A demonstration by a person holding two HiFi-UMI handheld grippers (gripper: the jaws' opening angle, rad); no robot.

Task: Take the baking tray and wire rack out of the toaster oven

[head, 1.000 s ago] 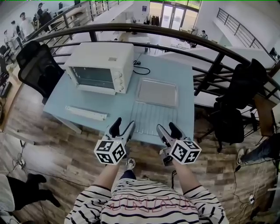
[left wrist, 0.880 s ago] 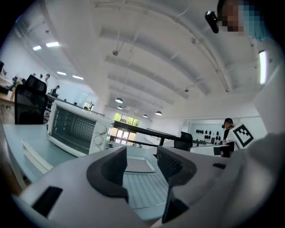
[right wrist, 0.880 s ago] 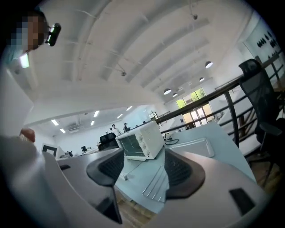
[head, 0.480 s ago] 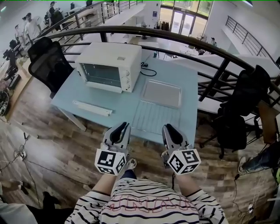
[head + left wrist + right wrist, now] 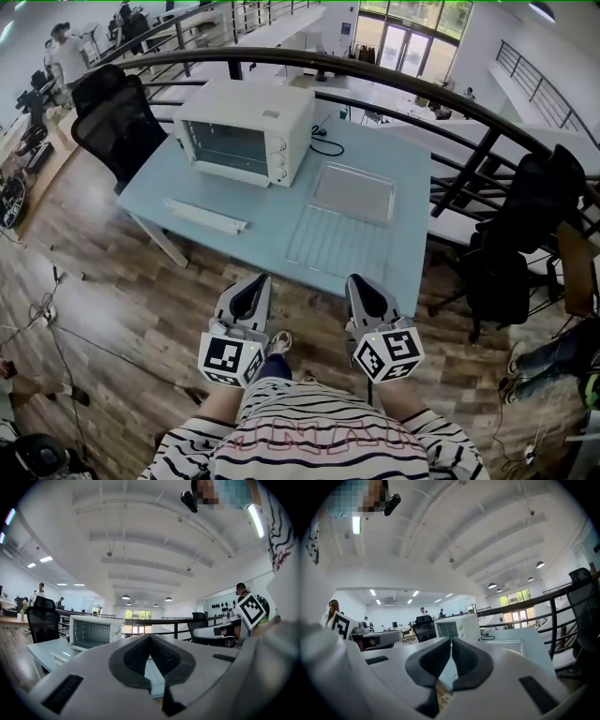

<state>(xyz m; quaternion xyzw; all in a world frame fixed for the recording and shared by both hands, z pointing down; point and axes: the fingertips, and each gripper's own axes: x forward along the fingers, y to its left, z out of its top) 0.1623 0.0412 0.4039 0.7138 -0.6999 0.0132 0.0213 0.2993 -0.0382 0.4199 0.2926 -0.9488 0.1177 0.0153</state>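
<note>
— What's on the table (image 5: 272,202)?
— One white toaster oven (image 5: 246,131). To its right lies one flat silvery baking tray (image 5: 353,192), and just nearer me, one thin-barred wire rack (image 5: 337,246).
— Your grippers?
— Two. My left gripper (image 5: 253,283) and right gripper (image 5: 357,287) have jaws together, empty, short of the table.

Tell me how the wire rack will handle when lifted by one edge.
The wire rack is an open grid of thin rods, so probably light and fairly stiff. Held by one edge, it may pivot on a thin rod. It lies flat on the table, so getting under it could be awkward.
</note>
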